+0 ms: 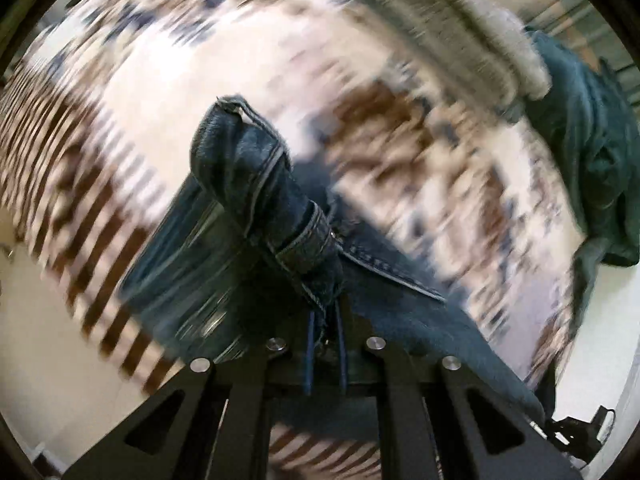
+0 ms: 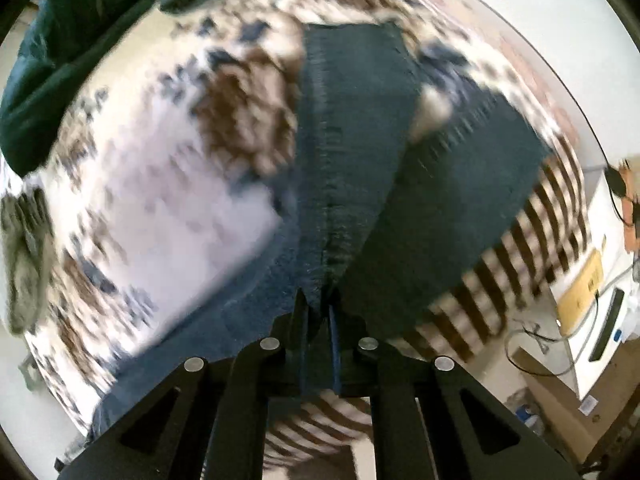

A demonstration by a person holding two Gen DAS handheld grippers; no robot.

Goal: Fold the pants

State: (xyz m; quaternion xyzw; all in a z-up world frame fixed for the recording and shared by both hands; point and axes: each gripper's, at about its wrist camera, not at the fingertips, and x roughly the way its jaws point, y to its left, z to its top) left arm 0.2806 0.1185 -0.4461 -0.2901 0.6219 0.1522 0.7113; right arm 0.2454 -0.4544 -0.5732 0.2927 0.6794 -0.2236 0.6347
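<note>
Above blurred bedspread (image 1: 168,92), jeans (image 1: 256,184) show no legible label.

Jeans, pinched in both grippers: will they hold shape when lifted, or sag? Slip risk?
Likely floppy: the jeans bunch at the left gripper and drape away from the right gripper. Probably heavyish for cloth, since the denim looks thick with doubled seams. Slip seems unlikely: both grippers are shut on folded fabric, and the weave looks coarse.
</note>
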